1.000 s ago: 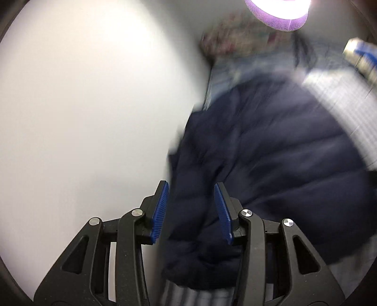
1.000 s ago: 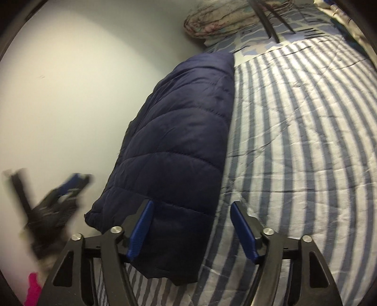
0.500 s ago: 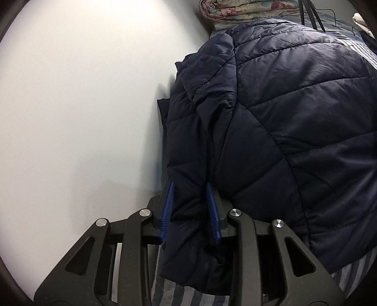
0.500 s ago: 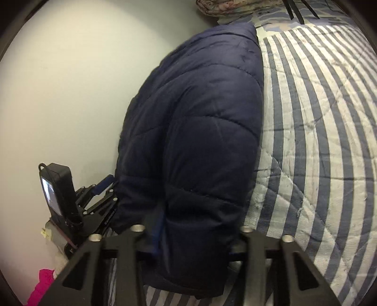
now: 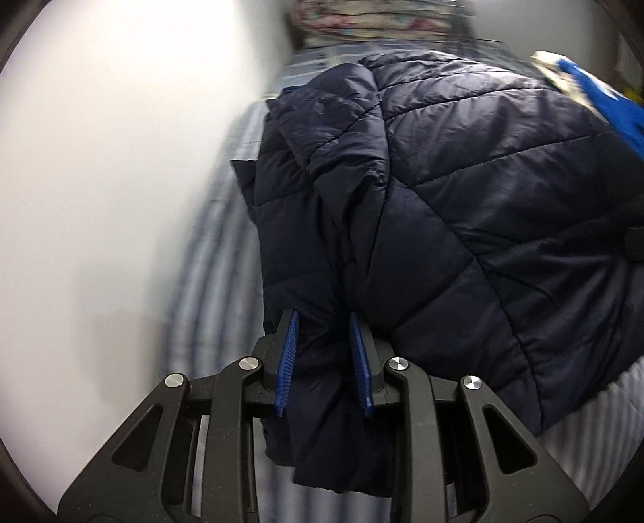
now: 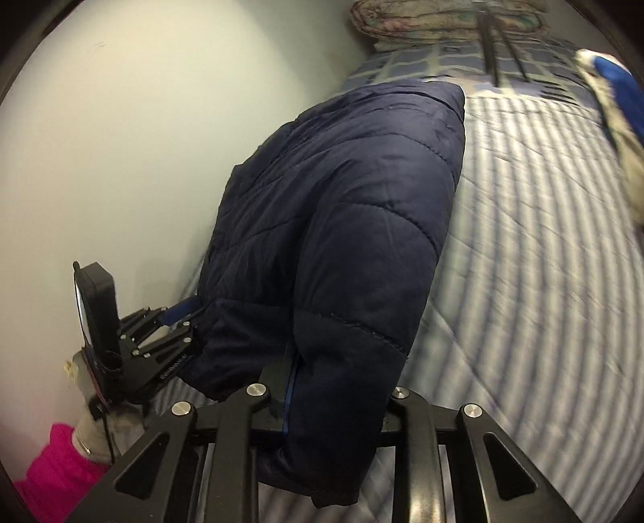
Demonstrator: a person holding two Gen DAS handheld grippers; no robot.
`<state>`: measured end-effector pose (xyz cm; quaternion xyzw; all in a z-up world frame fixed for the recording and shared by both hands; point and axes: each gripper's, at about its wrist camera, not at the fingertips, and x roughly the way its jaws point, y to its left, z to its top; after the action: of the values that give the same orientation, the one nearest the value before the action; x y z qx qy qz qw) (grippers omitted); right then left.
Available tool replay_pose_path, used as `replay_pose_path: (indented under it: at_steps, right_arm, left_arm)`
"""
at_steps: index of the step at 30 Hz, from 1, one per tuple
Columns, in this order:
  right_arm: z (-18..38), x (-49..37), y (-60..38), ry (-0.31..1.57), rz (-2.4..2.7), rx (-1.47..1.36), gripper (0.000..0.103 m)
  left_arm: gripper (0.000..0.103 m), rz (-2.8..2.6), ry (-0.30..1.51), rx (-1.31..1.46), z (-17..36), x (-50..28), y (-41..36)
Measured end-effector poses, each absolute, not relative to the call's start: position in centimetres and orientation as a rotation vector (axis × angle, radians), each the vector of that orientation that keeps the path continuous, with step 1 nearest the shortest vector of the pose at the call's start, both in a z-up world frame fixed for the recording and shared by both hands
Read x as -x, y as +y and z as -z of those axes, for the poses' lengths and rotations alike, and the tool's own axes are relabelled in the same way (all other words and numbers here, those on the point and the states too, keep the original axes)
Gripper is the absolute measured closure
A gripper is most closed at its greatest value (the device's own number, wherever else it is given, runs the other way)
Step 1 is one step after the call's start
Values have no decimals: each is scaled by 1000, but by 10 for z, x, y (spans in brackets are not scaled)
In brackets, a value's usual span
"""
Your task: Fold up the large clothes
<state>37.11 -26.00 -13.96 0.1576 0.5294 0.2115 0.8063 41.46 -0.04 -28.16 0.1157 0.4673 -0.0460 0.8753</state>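
Observation:
A dark navy quilted puffer jacket lies folded lengthwise on the striped bed beside the white wall. My left gripper is shut on the jacket's near edge, fabric bunched between its blue pads. In the right wrist view the same jacket fills the middle. My right gripper is shut on the jacket's near hem, its fingers mostly hidden by the padding. The left gripper shows there too, gripping the jacket's left corner.
The bed has a blue and white striped quilt. A folded floral blanket lies at the far end by the wall. A blue and white cloth lies at the right. A pink sleeve shows at bottom left.
Both grippers closed on the jacket's near edge. It has since pulled away from the wall, showing striped quilt between them. Both views are blurred by motion.

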Motion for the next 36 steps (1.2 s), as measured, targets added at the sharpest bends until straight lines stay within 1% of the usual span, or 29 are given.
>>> replay_pose_path:
  at_steps: [3, 7, 9, 10, 11, 14, 17, 19, 23, 26, 29, 31, 34, 35, 36]
  right_arm:
    - [142, -348, -289, 1156, -412, -323, 80]
    - [160, -336, -309, 1180, -356, -309, 79]
    - [165, -337, -307, 1186, -349, -288, 74]
    - [163, -336, -304, 1185, -349, -268, 67]
    - [159, -331, -300, 1183, -349, -256, 63]
    - [128, -315, -297, 1113, -369, -187, 59]
    - [107, -304, -302, 1028, -382, -136, 59]
    - [97, -305, -307, 957, -362, -106, 58]
    - [77, -314, -312, 910, -372, -107, 60]
    - [64, -337, -315, 842, -342, -98, 60]
    - [73, -356, -309, 800, -308, -82, 60]
    - [92, -378, -307, 801, -260, -71, 60]
    - [129, -407, -297, 880, -223, -106, 60]
    - [139, -412, -295, 902, -217, -120, 60]
    - [149, -415, -292, 918, -210, -126, 60]
  left_arm:
    - [78, 185, 980, -268, 284, -392, -25]
    - [78, 201, 954, -284, 291, -384, -45]
    - [78, 198, 962, -261, 290, -390, -43]
    - [78, 207, 968, -249, 287, -391, -39]
    - [78, 214, 969, -227, 280, -391, -33]
    - [78, 189, 923, -186, 258, -376, -6]
    - [78, 169, 840, -148, 227, -380, 11]
    - [75, 186, 821, -140, 214, -391, 11]
    - [75, 222, 815, -159, 200, -428, -9]
    - [75, 250, 874, -116, 210, -468, -18]
    - [75, 218, 869, -167, 225, -491, -35]
    - [75, 177, 880, -204, 243, -505, -39]
    - [75, 118, 929, -170, 271, -527, -26]
    - [69, 106, 939, -154, 279, -532, -21]
    - [68, 104, 941, -145, 284, -535, -18]
